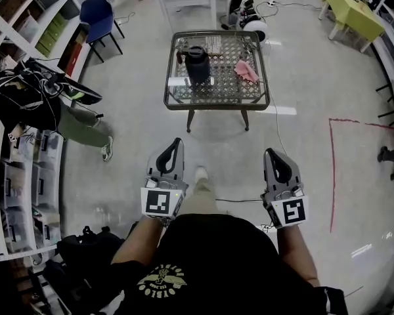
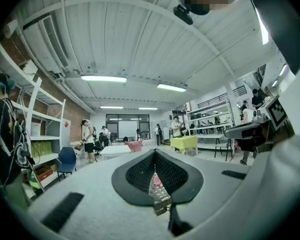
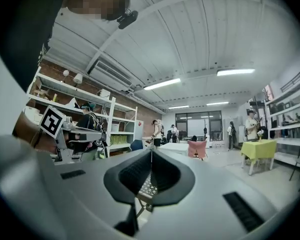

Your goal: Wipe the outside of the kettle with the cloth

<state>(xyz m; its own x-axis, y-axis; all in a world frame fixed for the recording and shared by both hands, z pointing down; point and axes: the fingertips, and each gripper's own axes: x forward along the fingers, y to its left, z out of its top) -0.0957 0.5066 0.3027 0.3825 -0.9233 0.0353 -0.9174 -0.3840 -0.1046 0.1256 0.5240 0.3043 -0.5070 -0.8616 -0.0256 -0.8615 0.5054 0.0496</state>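
Left gripper (image 2: 154, 153) jaws: pressed together at the tips, with nothing between them.
Right gripper (image 3: 151, 153) jaws: closed tip to tip, empty.
Both grippers: held level and side by side, low in front of the person's body and well apart from the table (image 1: 216, 104).
Kettle (image 1: 197, 65): dark, upright on the left part of the table top.
Cloth (image 1: 245, 71): pink, crumpled on the right part of the same top, apart from the kettle.
Blue chair (image 1: 100, 20): left of the table, beside the shelves.
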